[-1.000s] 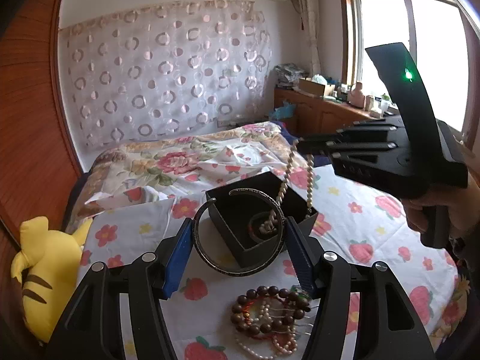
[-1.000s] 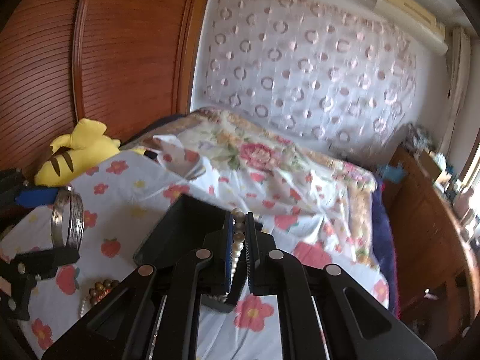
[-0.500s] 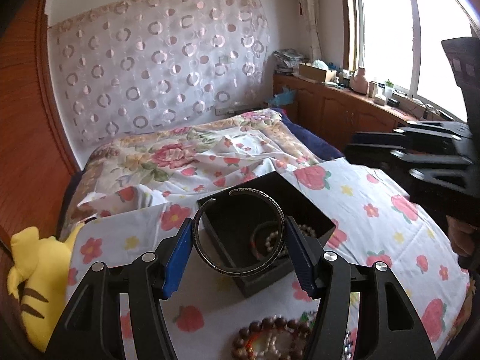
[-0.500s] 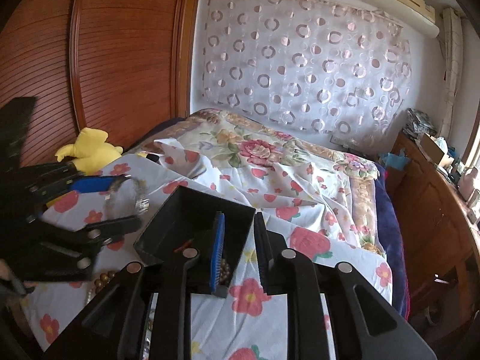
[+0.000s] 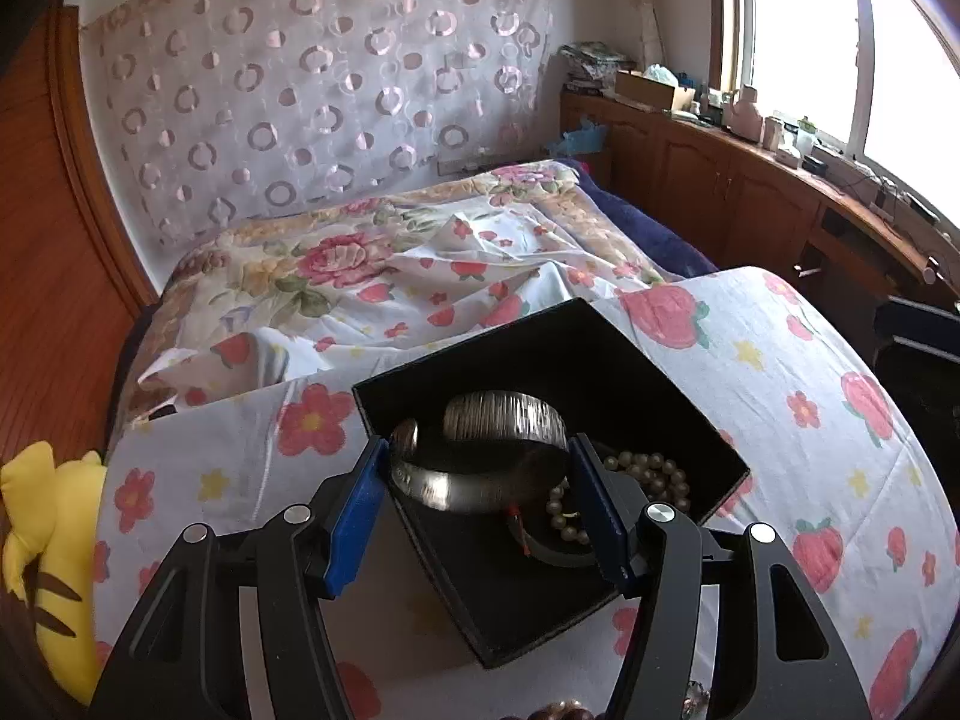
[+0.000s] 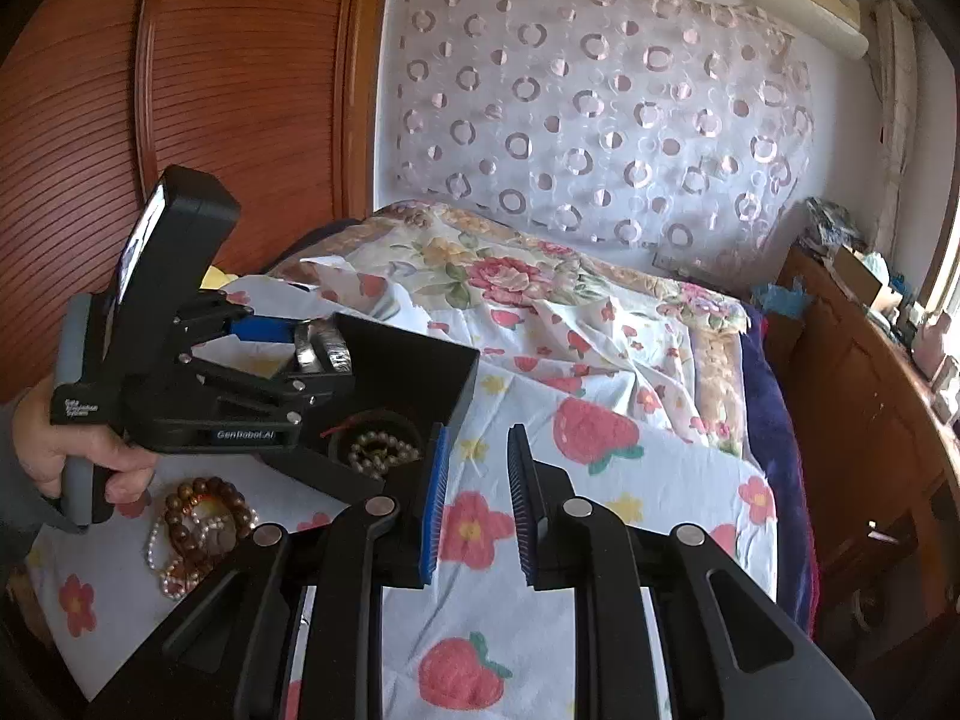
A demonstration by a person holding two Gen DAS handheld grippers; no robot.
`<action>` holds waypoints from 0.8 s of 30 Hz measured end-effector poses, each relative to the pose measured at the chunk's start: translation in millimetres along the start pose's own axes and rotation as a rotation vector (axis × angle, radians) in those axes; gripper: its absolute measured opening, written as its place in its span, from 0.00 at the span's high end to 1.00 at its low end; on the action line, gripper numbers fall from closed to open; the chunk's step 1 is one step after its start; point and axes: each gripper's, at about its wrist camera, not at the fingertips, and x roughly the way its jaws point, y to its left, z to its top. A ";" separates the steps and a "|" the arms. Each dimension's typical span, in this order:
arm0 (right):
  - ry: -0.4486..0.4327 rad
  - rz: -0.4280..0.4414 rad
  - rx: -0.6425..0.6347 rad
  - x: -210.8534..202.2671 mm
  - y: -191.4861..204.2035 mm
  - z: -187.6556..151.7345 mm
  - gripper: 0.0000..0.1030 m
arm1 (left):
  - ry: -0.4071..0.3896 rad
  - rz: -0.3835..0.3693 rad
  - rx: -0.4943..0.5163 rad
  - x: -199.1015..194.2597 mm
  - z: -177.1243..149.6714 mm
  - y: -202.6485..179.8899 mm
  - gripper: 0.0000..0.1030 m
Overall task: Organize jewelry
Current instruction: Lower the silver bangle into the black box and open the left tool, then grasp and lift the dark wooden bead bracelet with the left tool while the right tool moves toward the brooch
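the strawberry-print bedspread (image 5: 780, 360) carries the open black jewelry box (image 5: 540, 360). my left gripper (image 5: 480, 492) clamps the silver bangle (image 5: 480, 450) over the box. pearl necklace (image 5: 648, 474) lies inside. my right gripper (image 6: 477, 504) stands parted, empty, beside the box.

I see a bed (image 5: 780, 372) under a strawberry-and-flower sheet, with a rose-patterned quilt (image 5: 336, 264) rumpled at the far end. A yellow plush toy (image 5: 54, 546) lies at the near left. On the far wall hangs a sheer curtain with ring patterns (image 6: 600, 108); a wooden cabinet (image 5: 720, 180) runs along the right beneath the window (image 5: 798, 30).
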 end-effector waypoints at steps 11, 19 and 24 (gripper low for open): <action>0.011 0.027 0.016 1.7 4.3 -17.9 0.79 | -0.058 0.010 0.030 -26.2 -1.5 -4.2 0.42; 0.007 0.100 0.033 -7.3 31.6 -42.2 0.79 | -0.104 -0.022 0.004 -69.9 -47.6 10.0 0.38; 0.024 0.140 0.041 -13.3 56.7 -63.7 0.79 | -0.075 -0.038 -0.017 -80.0 -82.8 21.6 0.38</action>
